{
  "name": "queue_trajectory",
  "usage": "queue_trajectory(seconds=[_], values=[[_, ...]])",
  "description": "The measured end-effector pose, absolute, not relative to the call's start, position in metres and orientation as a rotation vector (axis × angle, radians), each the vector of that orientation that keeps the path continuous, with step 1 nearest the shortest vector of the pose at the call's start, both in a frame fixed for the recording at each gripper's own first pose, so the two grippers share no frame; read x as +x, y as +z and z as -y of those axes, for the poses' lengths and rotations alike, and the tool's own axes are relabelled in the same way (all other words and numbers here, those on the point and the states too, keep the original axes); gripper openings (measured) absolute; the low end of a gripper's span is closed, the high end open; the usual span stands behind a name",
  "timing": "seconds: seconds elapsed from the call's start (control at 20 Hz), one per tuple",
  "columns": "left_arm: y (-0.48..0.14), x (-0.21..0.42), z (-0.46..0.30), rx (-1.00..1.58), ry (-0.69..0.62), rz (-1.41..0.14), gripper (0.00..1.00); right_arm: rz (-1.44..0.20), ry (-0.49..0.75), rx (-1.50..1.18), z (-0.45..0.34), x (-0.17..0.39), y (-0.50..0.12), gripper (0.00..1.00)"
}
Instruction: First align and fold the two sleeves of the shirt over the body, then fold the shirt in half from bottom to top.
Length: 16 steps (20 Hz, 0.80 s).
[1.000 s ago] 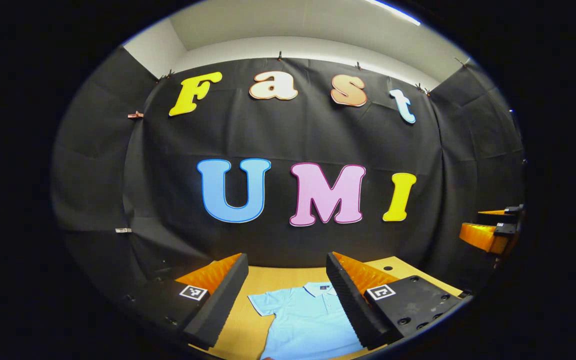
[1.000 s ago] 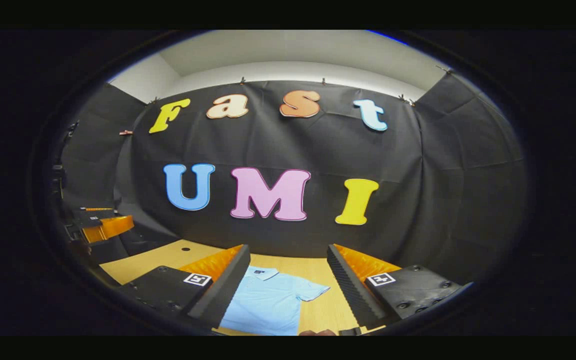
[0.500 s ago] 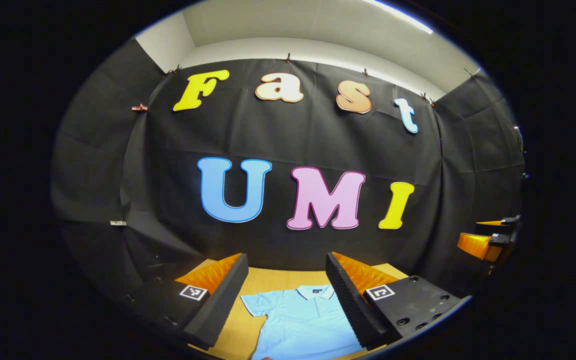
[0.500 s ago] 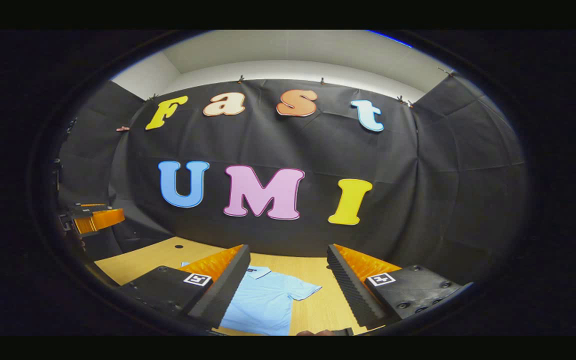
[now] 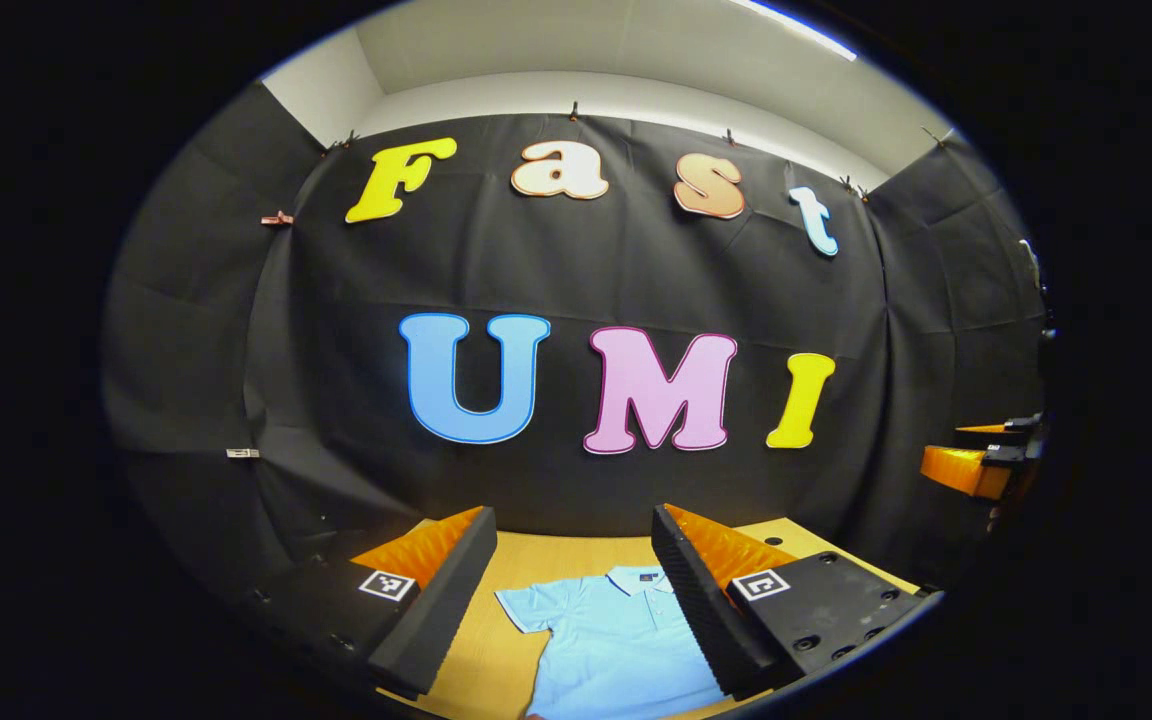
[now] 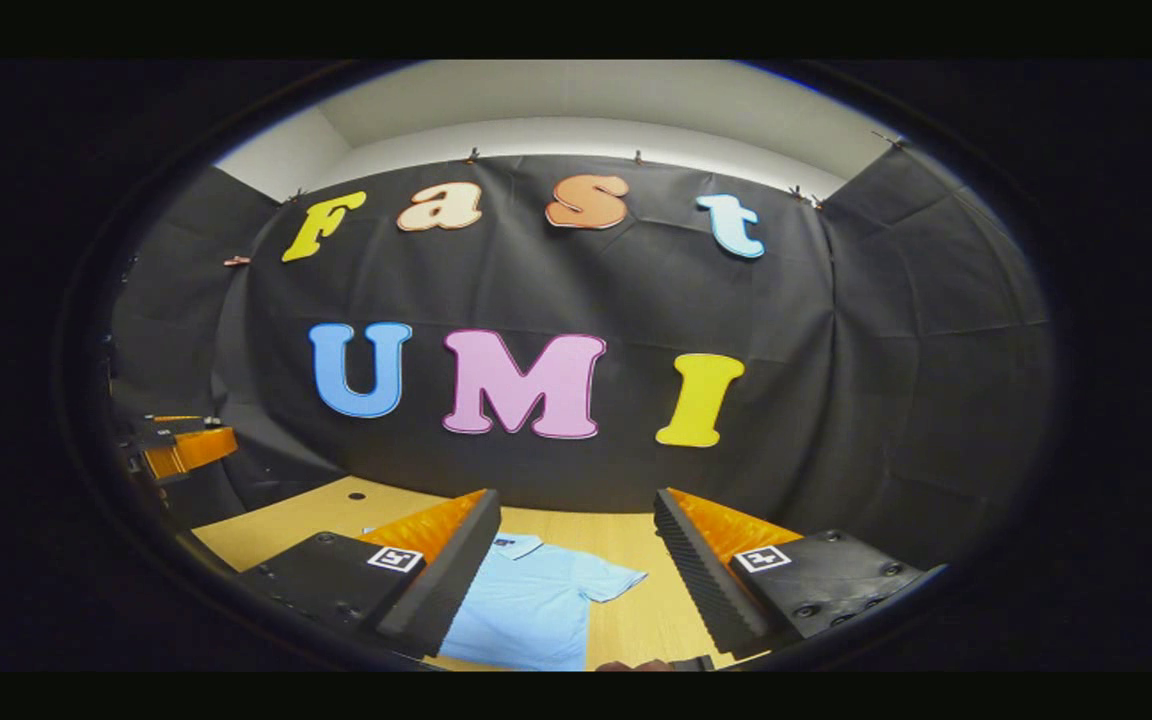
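Both claws hang released above the wooden worktop (image 5: 556, 552), well clear of the light blue polo shirt (image 5: 616, 640) lying flat and unfolded, collar toward the booth wall. Left claw (image 5: 573, 590) frames its left sleeve and collar; right claw (image 6: 576, 580) frames its right sleeve.

No txt we can read w/ certainty. Closest we get: b/w square markers. In the left gripper view, the left gripper (image 5: 572, 512) carries a marker (image 5: 385, 585) on one finger and a 2nd marker (image 5: 759, 584) on the other. Same on the right gripper (image 6: 576, 495) in its own view, w/ a 3rd marker (image 6: 395, 558) and a 4th marker (image 6: 759, 558). All are blocky patterns; we make out no letters or nos. The shirt (image 5: 616, 640) has a dark neck tag (image 5: 647, 575), too small for us to read.
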<state>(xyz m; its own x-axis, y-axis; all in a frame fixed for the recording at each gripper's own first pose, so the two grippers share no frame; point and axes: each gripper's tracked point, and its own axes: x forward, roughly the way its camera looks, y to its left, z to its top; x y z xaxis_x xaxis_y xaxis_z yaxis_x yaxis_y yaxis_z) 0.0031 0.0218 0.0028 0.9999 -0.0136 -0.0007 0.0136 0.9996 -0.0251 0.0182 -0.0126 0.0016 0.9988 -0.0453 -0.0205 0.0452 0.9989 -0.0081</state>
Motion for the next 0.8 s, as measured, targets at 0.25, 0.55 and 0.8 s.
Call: queue_trajectory(seconds=[0.25, 0.55, 0.8], values=[[-0.003, 0.01, -0.035, -0.014, -0.022, -0.014, 0.99, -0.057, -0.009, -0.031, 0.005, 0.048, -0.006, 0.97], [-0.011, 0.017, -0.053, -0.026, 0.0, -0.03, 0.99, -0.121, 0.023, 0.0, 0.006, 0.092, -0.025, 0.97], [-0.02, 0.031, -0.061, -0.027, 0.053, -0.062, 0.99, -0.176, 0.051, -0.004, 0.017, 0.142, -0.054, 0.97]])
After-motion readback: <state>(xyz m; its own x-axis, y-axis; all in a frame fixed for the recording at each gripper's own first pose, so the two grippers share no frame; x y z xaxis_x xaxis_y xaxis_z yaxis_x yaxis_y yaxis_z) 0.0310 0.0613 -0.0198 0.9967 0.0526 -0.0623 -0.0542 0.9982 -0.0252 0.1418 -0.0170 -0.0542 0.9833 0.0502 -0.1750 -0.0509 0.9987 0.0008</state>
